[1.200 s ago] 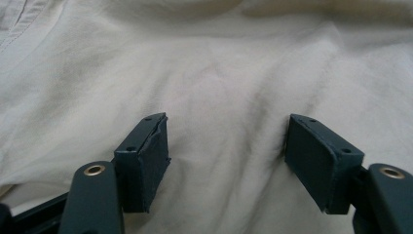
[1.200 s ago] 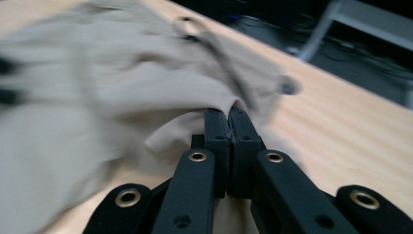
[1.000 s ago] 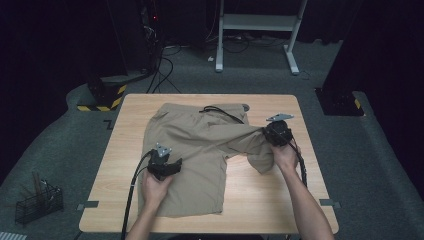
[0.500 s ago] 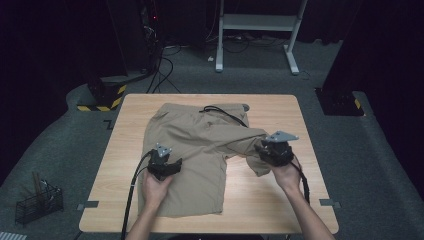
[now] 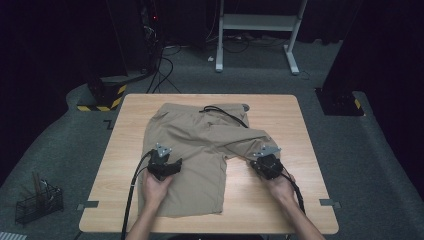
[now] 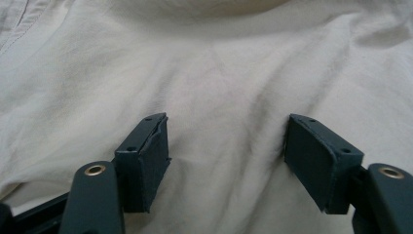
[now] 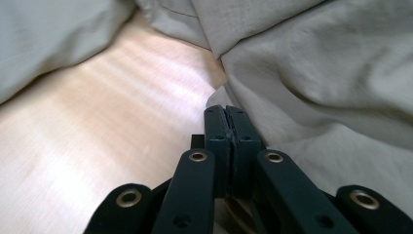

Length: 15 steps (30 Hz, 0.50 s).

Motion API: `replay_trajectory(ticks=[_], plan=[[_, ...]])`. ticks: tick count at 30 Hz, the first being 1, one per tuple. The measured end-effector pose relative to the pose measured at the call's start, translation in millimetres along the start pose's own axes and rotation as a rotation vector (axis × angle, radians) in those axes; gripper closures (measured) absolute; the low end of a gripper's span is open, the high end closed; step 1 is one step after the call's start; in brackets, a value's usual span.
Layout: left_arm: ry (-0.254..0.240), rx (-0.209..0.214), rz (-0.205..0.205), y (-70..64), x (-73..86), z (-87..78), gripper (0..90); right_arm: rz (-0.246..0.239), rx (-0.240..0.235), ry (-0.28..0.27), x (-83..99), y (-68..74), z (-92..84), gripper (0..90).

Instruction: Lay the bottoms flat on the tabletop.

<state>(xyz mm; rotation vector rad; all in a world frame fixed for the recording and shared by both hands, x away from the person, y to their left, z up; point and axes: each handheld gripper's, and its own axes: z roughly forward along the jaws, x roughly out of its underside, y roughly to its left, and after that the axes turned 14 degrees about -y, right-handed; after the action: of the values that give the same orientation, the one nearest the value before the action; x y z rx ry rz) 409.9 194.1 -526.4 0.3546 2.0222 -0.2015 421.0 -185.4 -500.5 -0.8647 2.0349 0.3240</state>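
Note:
Khaki shorts (image 5: 200, 145) lie spread on the wooden table (image 5: 300, 200), with a black drawstring (image 5: 222, 112) at the waistband. My left gripper (image 5: 169, 165) rests on the left leg of the shorts (image 6: 219, 73). In the left gripper view the left gripper (image 6: 226, 151) stands open, its pads down on the cloth and apart. My right gripper (image 5: 263, 164) sits at the hem of the right leg. The right gripper (image 7: 226, 113) has just been closing and is shut. Its tip touches the hem edge (image 7: 216, 97), and I see no cloth between the pads.
Bare wood (image 7: 97, 122) lies between the two legs. On the floor are a wire basket (image 5: 37, 200) at the left, a yellow-and-black striped base (image 5: 102, 95), a dark base (image 5: 340, 102) at the right and a white table frame (image 5: 255, 22) behind.
My right gripper has come toward the near edge and down along the right leg to its hem. The left gripper has stayed where it was.

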Motion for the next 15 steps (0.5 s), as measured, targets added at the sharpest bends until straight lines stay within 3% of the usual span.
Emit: replay_trajectory(ticks=[5, 7, 9, 15], plan=[[0.000, 0.000, 0.000, -0.1, 0.0, 0.0, 32.6, -0.002, -0.035, -0.117, 7.0, 0.0, -57.9, 88.5], [0.000, 0.000, 0.000, 0.0, 0.0, 0.1, 32.6, -0.013, -0.017, -0.137, 13.3, -0.7, -77.7, 88.5], [0.000, -0.001, 0.000, 0.0, 0.0, 0.1, 32.5, 0.006, 0.002, -0.145, 24.3, -5.7, -92.8, 88.5], [0.000, -0.002, -0.003, -0.1, 0.0, 0.1, 32.5, 0.068, 0.094, -0.103, 54.8, -26.4, -103.4, 88.4]])
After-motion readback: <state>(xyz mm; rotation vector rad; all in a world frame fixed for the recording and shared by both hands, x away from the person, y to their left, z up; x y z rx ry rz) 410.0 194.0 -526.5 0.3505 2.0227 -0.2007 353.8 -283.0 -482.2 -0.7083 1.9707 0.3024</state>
